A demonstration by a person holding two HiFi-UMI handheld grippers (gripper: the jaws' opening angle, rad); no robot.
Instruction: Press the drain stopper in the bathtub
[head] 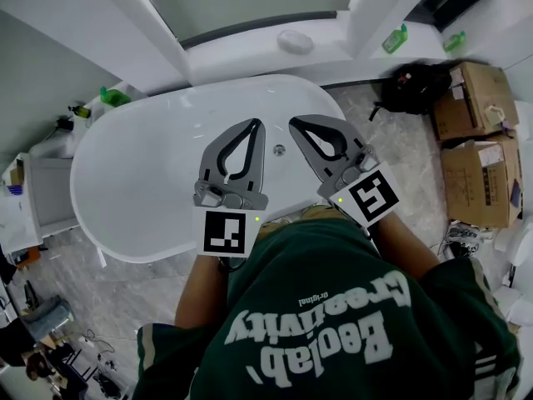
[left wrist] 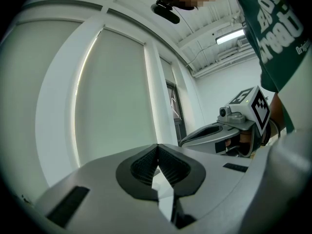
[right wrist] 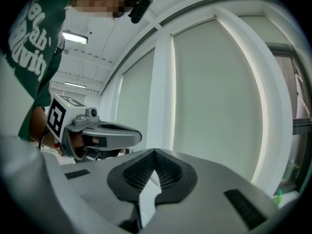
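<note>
In the head view a white oval bathtub (head: 133,182) lies below me. Its small round metal drain stopper (head: 279,149) shows on the tub floor, in the gap between my two grippers. My left gripper (head: 259,124) is held above the tub just left of the stopper, shut, with nothing between its jaws. The right gripper (head: 294,124) hovers just right of the stopper, also shut and empty. Both point roughly level, well above the tub floor. In the left gripper view its jaws (left wrist: 157,148) meet in front of a window. The right gripper view shows the same of its jaws (right wrist: 155,153).
A white window ledge (head: 250,52) behind the tub holds a pale oval object (head: 295,42) and green bottles (head: 396,38). Cardboard boxes (head: 475,98) and a black bag (head: 414,86) stand on the floor to the right. A side shelf (head: 50,152) sits left of the tub.
</note>
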